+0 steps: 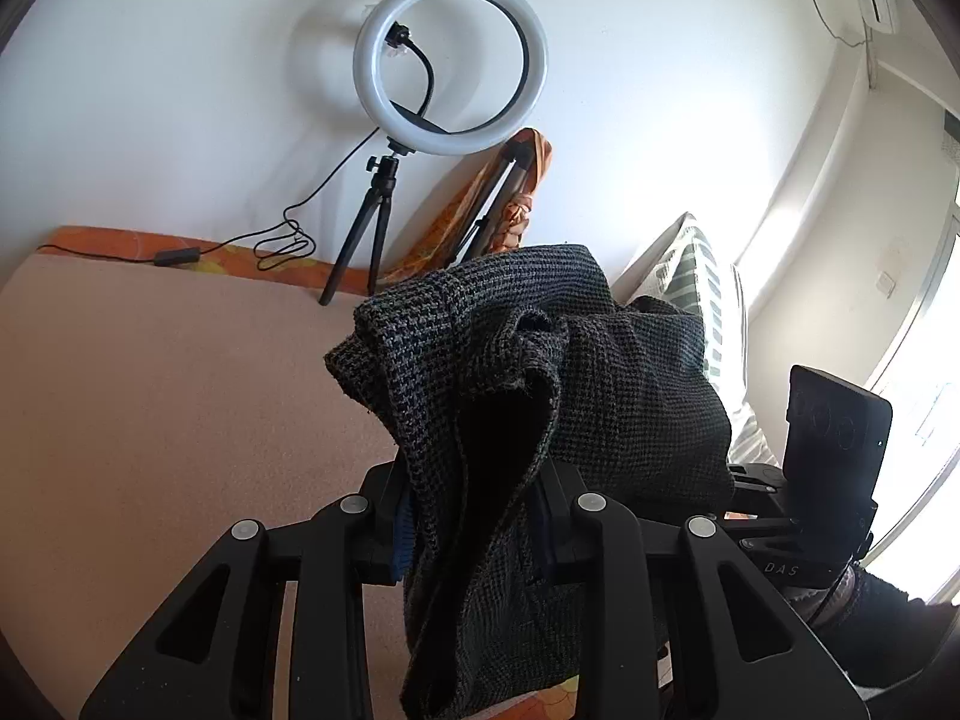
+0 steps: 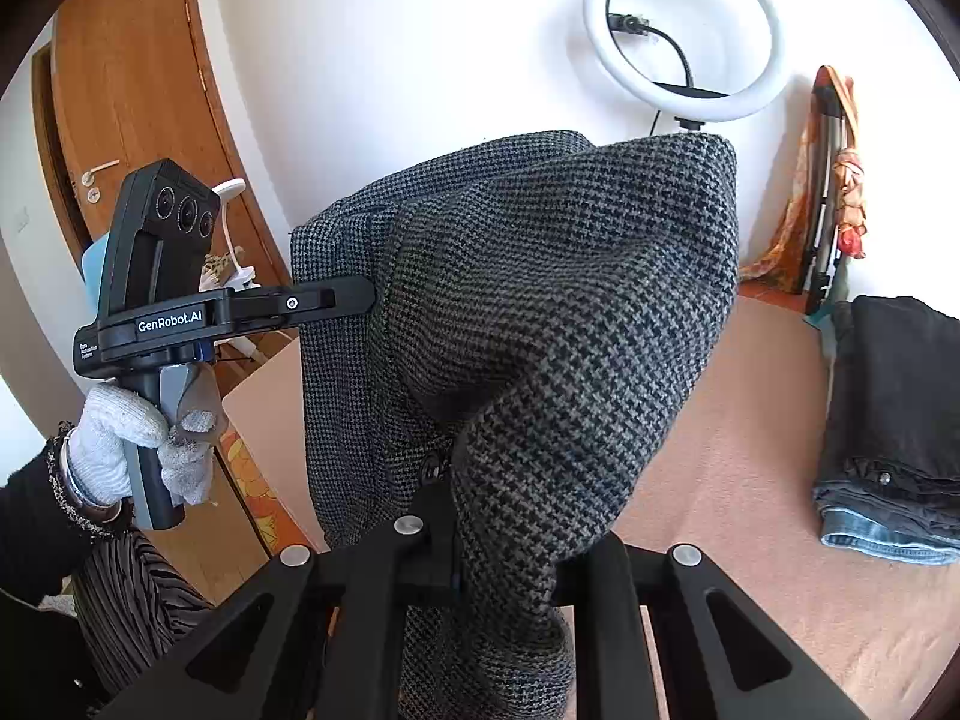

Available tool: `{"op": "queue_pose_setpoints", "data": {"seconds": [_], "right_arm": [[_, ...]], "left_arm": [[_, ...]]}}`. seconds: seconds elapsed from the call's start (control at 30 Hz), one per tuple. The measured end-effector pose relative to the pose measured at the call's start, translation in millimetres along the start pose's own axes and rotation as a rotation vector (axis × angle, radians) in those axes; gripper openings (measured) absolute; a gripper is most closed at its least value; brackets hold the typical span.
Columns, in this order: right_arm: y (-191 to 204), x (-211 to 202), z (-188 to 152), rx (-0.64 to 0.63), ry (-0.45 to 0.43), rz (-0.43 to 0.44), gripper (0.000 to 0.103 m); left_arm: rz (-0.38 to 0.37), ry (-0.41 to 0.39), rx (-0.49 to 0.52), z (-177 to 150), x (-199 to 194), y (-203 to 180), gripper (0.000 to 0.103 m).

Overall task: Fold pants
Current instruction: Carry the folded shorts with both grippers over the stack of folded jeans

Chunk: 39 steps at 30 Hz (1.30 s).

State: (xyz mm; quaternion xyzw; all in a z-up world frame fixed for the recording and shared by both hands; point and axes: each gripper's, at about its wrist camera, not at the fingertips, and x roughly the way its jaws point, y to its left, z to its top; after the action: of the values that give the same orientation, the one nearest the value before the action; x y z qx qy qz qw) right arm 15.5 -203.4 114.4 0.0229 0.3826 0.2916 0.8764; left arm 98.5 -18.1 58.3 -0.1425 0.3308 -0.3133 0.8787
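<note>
Left gripper [image 1: 474, 516]: jaws closed on grey-and-black houndstooth woven pants [image 2: 540, 300], raised above the peach-coloured bed cover [image 1: 180, 390]. Right gripper [image 2: 498, 546]: clamped on the same pants. Beyond: folded stack of dark denim garments [image 2: 894, 420]; white ring light on black tripod [image 1: 450, 63].

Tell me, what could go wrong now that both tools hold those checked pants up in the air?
Three things, I think. The pants hang bunched and twisted between the left gripper and right gripper, so they may land creased on the pink blanket. Each pair of jaws pinches only a fold of cloth, which could slip. Swinging them forward might knock the ring light standing close behind.
</note>
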Motion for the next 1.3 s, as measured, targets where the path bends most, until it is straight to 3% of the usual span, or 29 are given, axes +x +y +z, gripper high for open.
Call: {"op": "queue_pose_setpoints", "data": {"seconds": [0.6,1.03,1.3], "right_arm": [[-88.3,-99.0,-11.4,0.093,-0.082,-0.159,0.011],[-174.6,-145.5,25.2,0.072,-0.084,-0.235,0.011],[-229.7,-152.1,42.1,0.06,-0.07,-0.268,0.011]], "left_arm": [[-0.155,0.04,0.119,49.0,92.1,-91.8,0.029],[-0.226,0.028,0.142,93.2,171.1,-139.7,0.029],[-0.242,0.029,0.137,111.9,218.6,-153.8,0.029]]}}
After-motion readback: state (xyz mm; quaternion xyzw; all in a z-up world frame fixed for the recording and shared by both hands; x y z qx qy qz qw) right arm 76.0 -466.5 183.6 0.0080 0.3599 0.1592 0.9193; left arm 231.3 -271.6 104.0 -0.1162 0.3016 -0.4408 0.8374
